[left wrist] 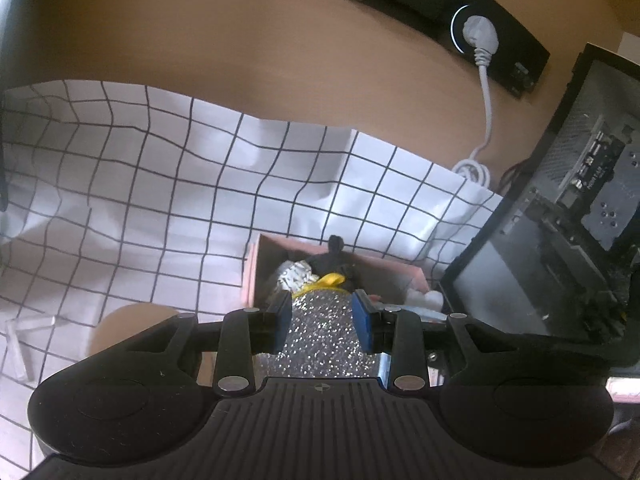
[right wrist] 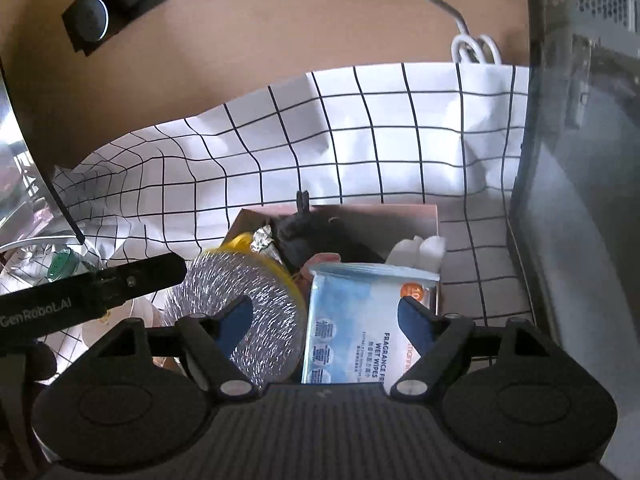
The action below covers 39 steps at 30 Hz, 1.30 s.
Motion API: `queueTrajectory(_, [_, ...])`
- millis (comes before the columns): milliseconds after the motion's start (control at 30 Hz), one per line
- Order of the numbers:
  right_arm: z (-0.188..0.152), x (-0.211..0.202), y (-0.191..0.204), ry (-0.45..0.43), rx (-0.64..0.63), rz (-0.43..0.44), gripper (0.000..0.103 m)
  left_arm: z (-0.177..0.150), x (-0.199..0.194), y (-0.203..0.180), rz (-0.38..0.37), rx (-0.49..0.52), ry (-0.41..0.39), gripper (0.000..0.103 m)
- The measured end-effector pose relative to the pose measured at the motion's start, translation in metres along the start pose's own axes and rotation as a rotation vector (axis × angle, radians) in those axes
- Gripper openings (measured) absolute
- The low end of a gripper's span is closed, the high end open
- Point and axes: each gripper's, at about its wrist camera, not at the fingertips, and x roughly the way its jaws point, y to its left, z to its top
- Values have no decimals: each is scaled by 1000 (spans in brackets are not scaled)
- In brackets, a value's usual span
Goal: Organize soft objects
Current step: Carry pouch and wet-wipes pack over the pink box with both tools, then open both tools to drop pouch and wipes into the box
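My left gripper (left wrist: 324,314) is shut on a round silver glitter pouch with a yellow rim (left wrist: 324,336), which it holds just in front of a pink box (left wrist: 384,270). The right wrist view shows the same pouch (right wrist: 240,280) at the box's left edge. Inside the box (right wrist: 400,212) are a black plush toy (right wrist: 304,228), a crumpled foil piece (right wrist: 262,240), white soft pieces (right wrist: 424,250) and a blue wet wipes pack (right wrist: 352,300). My right gripper (right wrist: 326,316) stands open over that pack, and its pads do not press on it.
A white cloth with a black grid (left wrist: 160,184) covers the tan table. A computer case (left wrist: 560,220) stands close on the right. Behind it are a coiled white cable (left wrist: 474,170) and a black socket strip (left wrist: 480,28). A bottle with a green cap (right wrist: 60,268) lies at the left.
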Motion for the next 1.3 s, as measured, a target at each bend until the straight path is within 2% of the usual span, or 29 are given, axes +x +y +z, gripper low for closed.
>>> queueTrajectory(33, [-2,4,1,13,-7,2,68,0,0,0,0,2,1,36])
queueTrajectory(67, [-4,12,1,38,-14,2,52,1,0,-1,-2,5,2,35])
queueTrajectory(100, [-6,19,1,66,-17,2,45,1,0,-1,-4,7,5,35])
queueTrajectory(133, [-9,27,1,87,-17,0,44,1,1,-1,-3,9,9,35])
queueTrajectory(200, [-13,33,5,62,-48,-27,44,1,1,-1,0,14,20,35])
queueTrajectory(367, [-12,41,16,60,-123,-65,45,-1,1,1,4,27,33,35])
queueTrajectory(567, [-12,29,10,65,-109,-76,45,-2,-7,1,1,63,33,35])
queueTrajectory(733, [-10,2,14,-20,-135,-131,46,-2,-24,-4,-63,123,-14,35])
queueTrajectory(900, [-4,-28,19,-101,-117,-187,58,-6,-32,-18,-78,216,-34,35])
queueTrajectory(967, [-3,-38,17,-109,-91,-205,59,-9,-19,-28,-72,238,31,35])
queueTrajectory(1067, [-7,-51,16,-119,-75,-215,60,-18,17,-41,12,295,154,35])
queueTrajectory(1133, [-12,-60,14,-120,-68,-234,60,-28,41,-45,34,318,224,35])
queueTrajectory(1200, [-17,-68,12,-116,-60,-244,61,-37,57,-44,50,315,272,35])
queueTrajectory(1300, [-24,-79,9,-120,-60,-259,62,-44,70,-41,74,316,293,36])
